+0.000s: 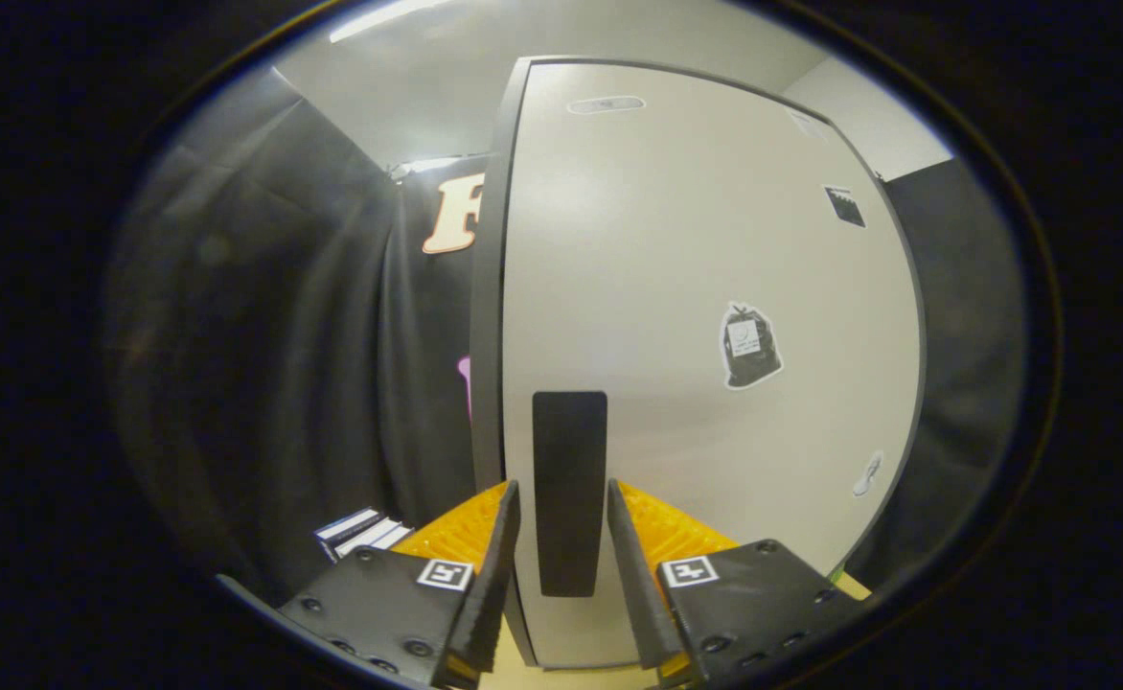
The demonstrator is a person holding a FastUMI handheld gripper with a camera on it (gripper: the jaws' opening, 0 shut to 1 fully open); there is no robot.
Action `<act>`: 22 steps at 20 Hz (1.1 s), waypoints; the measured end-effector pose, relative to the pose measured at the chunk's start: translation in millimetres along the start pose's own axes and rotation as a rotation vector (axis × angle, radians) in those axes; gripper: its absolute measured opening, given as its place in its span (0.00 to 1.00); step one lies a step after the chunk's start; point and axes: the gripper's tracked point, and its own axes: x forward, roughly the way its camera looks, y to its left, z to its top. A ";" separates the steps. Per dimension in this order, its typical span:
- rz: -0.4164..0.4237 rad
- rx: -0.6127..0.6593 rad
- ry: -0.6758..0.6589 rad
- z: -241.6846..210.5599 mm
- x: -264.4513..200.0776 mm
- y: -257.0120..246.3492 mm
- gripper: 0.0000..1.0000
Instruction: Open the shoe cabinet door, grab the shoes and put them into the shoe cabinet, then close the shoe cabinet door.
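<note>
My jaws [561,537] are spread apart, one finger [490,585] on each side of the dark upright handle [569,494] on the shoe cabinet door [676,287]. The handle stands in the gap between them, and I see bare door on either side of it, so the fingers flank it without pressing on it. Whether the tips touch the door panel itself I cannot tell.

The door is pale with a dark frame, and it stands shut straight ahead of me at 12 o'clock, blocking the way into the cabinet. On its face, at about 2 o'clock from the handle, sits a sticker shaped like a dark tied bag [749,345]. Higher up, near the door's far corner at 1 o'clock, is a small dark square sticker [844,205], and low at 3 o'clock there is a faint pale mark [868,474] too small to make out. Close to the top edge at 12 o'clock lies a pale oval patch [606,103].

At 9 to 10 o'clock hangs the black booth cloth [284,335], just beside the door's frame. Low at 8 o'clock, next to my left finger, lies a small stack of dark-and-white flat items [360,530].
</note>
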 end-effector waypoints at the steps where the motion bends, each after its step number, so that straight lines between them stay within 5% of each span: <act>1: -0.001 0.001 -0.003 0.1 -1.2 -0.1 0.49; 3: -0.008 -0.010 -0.005 0.2 1.3 0.3 0.37; 8: -0.012 -0.031 -0.006 -0.1 3.4 0.4 0.37; 10: -0.011 -0.024 -0.006 0.1 2.8 0.3 0.28; 22: 0.027 -0.011 0.003 0.0 -2.9 0.6 0.13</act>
